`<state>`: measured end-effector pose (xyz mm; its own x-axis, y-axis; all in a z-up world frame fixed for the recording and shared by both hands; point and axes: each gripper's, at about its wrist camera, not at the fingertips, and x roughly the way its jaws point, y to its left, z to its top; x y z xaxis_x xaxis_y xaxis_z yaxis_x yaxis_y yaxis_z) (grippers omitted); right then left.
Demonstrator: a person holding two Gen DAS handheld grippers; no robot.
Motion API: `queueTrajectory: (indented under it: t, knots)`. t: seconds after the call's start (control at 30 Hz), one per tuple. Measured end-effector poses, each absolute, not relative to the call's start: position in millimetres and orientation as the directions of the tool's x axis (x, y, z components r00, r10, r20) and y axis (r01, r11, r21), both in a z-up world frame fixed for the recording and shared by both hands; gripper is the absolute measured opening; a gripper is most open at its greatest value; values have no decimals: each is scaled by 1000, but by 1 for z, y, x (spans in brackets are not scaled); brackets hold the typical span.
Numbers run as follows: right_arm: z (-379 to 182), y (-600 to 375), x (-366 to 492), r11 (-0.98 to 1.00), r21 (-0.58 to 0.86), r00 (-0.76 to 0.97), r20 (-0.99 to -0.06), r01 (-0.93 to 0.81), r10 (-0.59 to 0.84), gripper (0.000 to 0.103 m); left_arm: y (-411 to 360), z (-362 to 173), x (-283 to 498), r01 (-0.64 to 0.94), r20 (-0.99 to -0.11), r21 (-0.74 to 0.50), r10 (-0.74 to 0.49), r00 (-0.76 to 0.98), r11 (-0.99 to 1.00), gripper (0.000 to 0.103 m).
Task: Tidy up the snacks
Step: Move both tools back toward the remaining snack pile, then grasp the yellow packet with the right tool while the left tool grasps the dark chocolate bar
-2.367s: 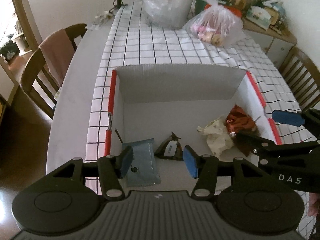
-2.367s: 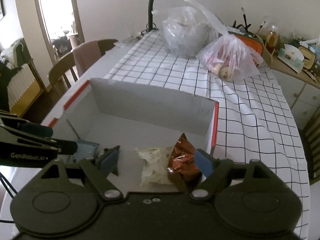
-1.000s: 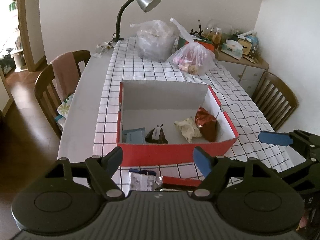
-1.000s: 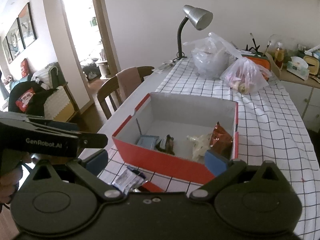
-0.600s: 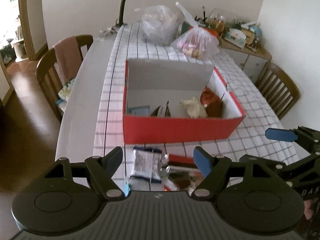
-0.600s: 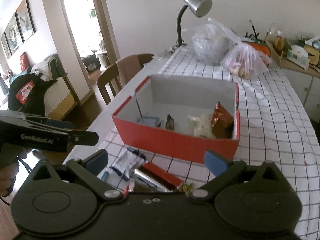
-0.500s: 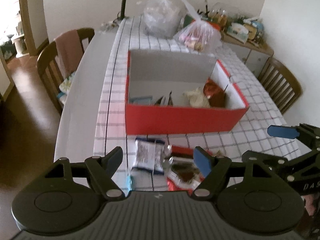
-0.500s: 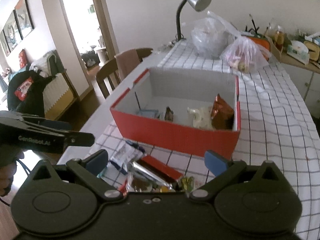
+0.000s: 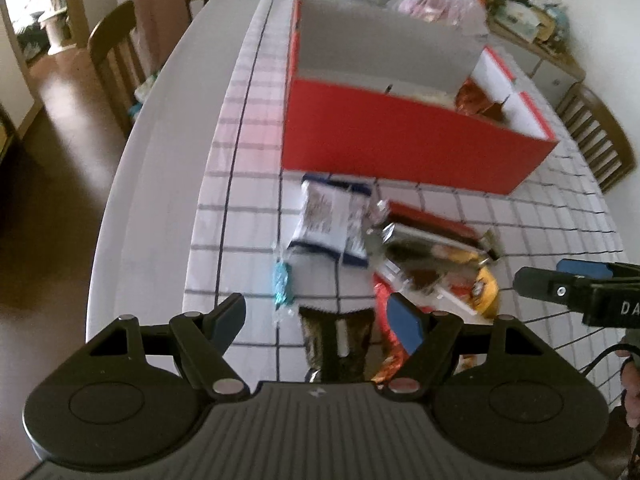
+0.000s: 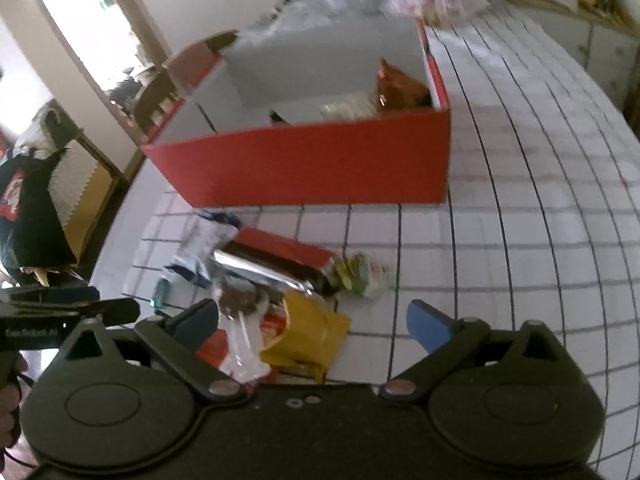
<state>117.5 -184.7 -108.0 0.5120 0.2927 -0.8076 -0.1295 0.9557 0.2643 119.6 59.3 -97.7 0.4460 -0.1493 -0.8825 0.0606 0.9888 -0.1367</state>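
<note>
Left wrist view. Left gripper [image 9: 316,322]: jaws apart, nothing between the pads, poised over a dark serrated-edge foil sachet [image 9: 336,340] on the black-and-white checked tablecloth [image 9: 248,184]. Just beyond: a small blue twist-wrapped candy [image 9: 282,282], a white-and-navy crinkled snack packet [image 9: 332,220] and a flat red-and-brown chocolate bar [image 9: 432,228], all loose in front of the open red cardboard box [image 9: 400,140] (a few snacks already lie inside). Right gripper [image 9: 576,280] enters from the right edge.

Right wrist view. Right gripper [image 10: 316,326]: jaws wide, having just narrowed slightly, gripping nothing; a yellow crumpled pouch [image 10: 308,334] and a clear-wrapped brown sweet [image 10: 240,308] lie between and below the pads. The green-and-white small wrapper [image 10: 360,272] sits just beside the bar's end.

Handling note: judged step is picking from the heap. Best to take one item per gripper, pinching the sachet across its flat width, and to keep the two grippers clear of each other over the pile.
</note>
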Motion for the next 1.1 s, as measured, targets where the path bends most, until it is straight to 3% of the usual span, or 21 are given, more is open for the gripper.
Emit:
queueTrajectory:
  t: [0.8,0.97,1.1]
  knots:
    - [-148,-174,127,962,269,421,-868,-45,262,73,50,-140,121,58,-927,-104,-118,355,993,77]
    - [-149,-175,127,959,281,421,-865,-44,273,64,44,-142,116,88,-933,-114,-137,333,990,66]
    - [-150,-173,126,954,296,418,-862,-48,288,56,40,-143,112,104,-933,-95,-125,337,990,62]
